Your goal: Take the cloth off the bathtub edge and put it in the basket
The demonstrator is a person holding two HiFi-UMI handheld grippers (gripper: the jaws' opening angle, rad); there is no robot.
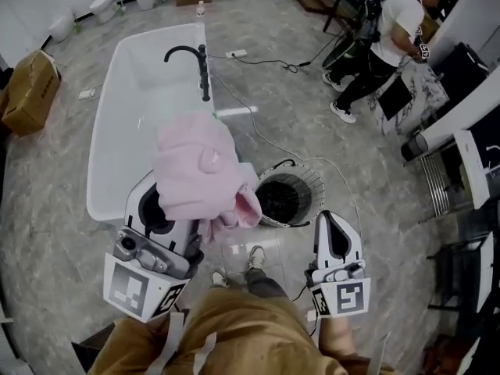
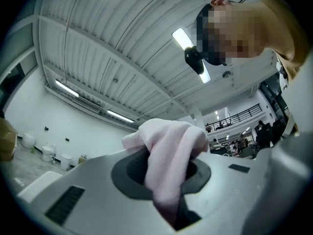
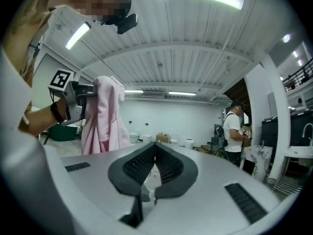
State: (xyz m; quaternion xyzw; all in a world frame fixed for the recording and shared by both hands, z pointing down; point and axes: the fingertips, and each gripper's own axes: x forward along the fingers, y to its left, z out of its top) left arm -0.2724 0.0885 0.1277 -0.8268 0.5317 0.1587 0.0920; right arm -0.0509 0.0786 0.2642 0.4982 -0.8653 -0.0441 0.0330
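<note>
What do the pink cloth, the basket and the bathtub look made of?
Pink cloth: soft matte fabric, likely terry or fleece; it drapes in thick folds. Basket: probably coated metal wire; thin light ribs with gaps show. Bathtub: smooth glossy white, acrylic or enamel; cannot tell which.

Cloth (image 1: 199,170) pale pink, bathtub (image 1: 117,131) plain white, tap (image 1: 195,62) black, basket (image 1: 315,198) dark mesh with pale rim, floor (image 1: 312,116) grey and marbled, left gripper (image 2: 164,165) and right gripper (image 3: 155,147) light grey with black pads, marker cubes (image 1: 341,297) black-and-white squares, trousers (image 1: 250,334) tan, box (image 1: 30,88) brown.
</note>
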